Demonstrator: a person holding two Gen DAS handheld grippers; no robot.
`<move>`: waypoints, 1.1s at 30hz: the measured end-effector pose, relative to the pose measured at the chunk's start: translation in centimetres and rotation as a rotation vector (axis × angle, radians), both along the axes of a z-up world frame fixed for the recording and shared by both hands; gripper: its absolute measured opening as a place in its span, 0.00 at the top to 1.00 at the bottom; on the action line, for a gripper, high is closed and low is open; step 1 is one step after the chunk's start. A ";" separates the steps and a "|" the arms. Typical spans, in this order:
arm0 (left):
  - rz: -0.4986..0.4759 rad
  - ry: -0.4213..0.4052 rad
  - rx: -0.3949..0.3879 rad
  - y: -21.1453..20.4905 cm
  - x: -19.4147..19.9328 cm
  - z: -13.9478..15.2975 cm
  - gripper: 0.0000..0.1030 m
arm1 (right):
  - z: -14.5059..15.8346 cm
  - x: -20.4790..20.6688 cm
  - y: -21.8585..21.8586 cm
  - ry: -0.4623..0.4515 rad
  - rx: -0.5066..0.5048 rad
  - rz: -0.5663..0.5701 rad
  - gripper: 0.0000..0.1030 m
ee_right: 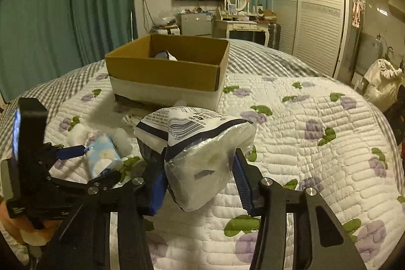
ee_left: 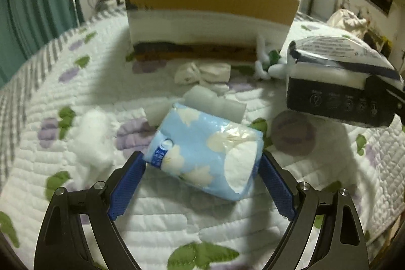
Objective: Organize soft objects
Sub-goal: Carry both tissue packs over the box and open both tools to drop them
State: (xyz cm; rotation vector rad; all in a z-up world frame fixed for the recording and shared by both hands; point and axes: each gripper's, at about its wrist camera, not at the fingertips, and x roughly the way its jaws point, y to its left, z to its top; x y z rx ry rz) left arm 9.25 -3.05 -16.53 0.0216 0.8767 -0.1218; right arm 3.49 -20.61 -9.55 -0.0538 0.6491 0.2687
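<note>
My left gripper (ee_left: 202,163) is shut on a light blue tissue pack with white flowers (ee_left: 202,151), held just above the quilt; it also shows in the right wrist view (ee_right: 103,156). My right gripper (ee_right: 200,168) is shut on a black-and-white plastic tissue pack (ee_right: 200,148), lifted off the bed; it shows at the right of the left wrist view (ee_left: 339,82). An open cardboard box (ee_right: 167,67) stands on the bed beyond both, with something pale inside (ee_right: 164,55).
On the quilted bed (ee_right: 303,143) lie white foam pieces (ee_left: 212,103), a white cotton tuft (ee_left: 93,136), white socks (ee_left: 202,72) and a white-green soft toy (ee_left: 268,62) near the box front (ee_left: 202,24). Curtains, dresser and wardrobe stand behind.
</note>
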 end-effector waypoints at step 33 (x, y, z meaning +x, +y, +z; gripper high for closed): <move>0.012 -0.226 -0.099 2.3 0.0 15.4 0.25 | 12.7 -1.0 -1.6 -0.219 0.099 0.038 0.57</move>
